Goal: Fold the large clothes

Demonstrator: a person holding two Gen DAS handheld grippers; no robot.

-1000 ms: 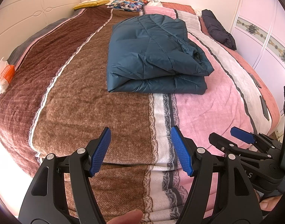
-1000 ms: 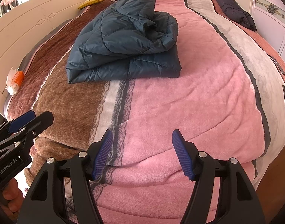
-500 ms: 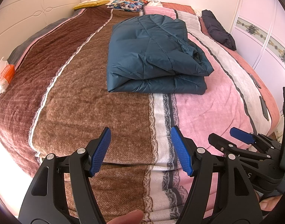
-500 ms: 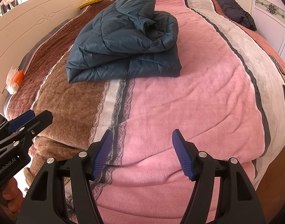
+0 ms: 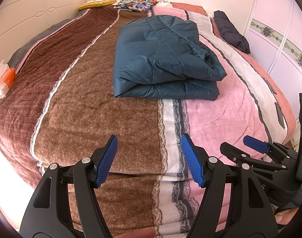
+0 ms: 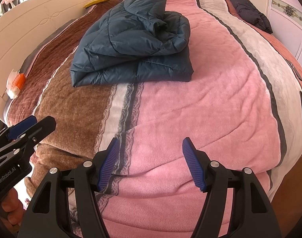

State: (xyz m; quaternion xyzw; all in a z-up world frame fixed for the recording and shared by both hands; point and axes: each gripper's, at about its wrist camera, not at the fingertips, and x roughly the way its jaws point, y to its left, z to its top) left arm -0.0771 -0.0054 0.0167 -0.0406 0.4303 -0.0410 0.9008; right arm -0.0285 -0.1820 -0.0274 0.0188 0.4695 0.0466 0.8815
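A dark teal quilted jacket (image 5: pixel 160 59) lies folded in a thick bundle in the middle of the bed; it also shows in the right wrist view (image 6: pixel 135 45). My left gripper (image 5: pixel 149 158) is open and empty, held over the near edge of the bed, well short of the jacket. My right gripper (image 6: pixel 151 158) is open and empty, also over the near edge, to the right of the left one. Each gripper shows at the side of the other's view, the right gripper (image 5: pixel 255 148) and the left gripper (image 6: pixel 26 129).
The bed carries a striped brown, white and pink blanket (image 5: pixel 81 103). A second dark garment (image 5: pixel 232 33) lies at the far right edge. Pillows (image 5: pixel 137 2) lie at the far end. An orange and white packet (image 5: pixel 3 79) lies at the left edge. White wardrobe doors (image 5: pixel 285 39) stand on the right.
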